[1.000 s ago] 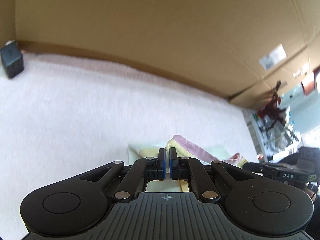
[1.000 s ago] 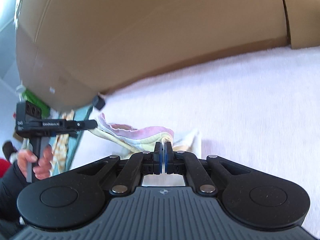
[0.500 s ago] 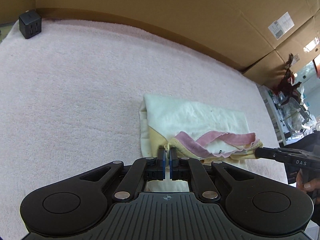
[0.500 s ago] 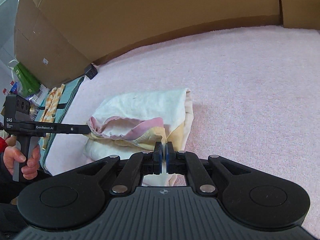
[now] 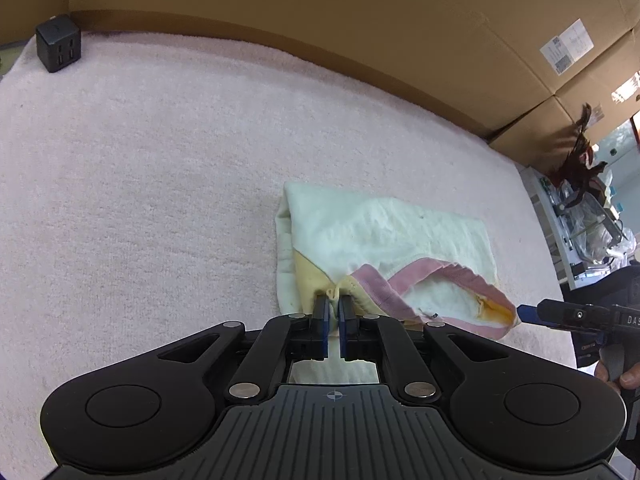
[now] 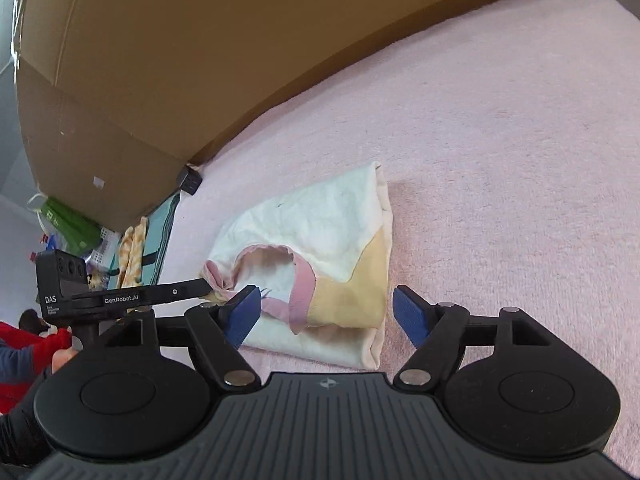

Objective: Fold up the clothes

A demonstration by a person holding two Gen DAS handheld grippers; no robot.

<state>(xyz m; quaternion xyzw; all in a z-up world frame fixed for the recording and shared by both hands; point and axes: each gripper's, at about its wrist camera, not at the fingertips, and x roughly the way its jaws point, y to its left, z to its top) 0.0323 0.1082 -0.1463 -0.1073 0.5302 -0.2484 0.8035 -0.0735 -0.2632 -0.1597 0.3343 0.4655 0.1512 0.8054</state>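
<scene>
A folded cream garment [image 5: 384,228] with yellow panels and a pink collar trim [image 5: 416,276] lies flat on the pink towelling surface [image 5: 140,200]. My left gripper [image 5: 334,312] sits at its near left corner. Its jaws are opening, with a narrow gap showing between the blue pads and a lump of yellow hem just at the tips. In the right wrist view the garment [image 6: 320,228] lies under my right gripper [image 6: 326,314]. Those jaws are opening wide, with the yellow panel below and nothing pressed between them. The left gripper [image 6: 206,287] touches the collar there.
Big cardboard boxes [image 5: 360,40] wall off the far side of the surface. A small black cube [image 5: 58,48] stands in the far left corner. Folded cloths [image 6: 160,240] lie off the left edge in the right wrist view. A cluttered shelf [image 5: 580,208] is at the right.
Both grippers lowered the garment's edge onto the surface. The right jaws went from shut to wide open, letting the cloth go. The left jaws parted slightly.
</scene>
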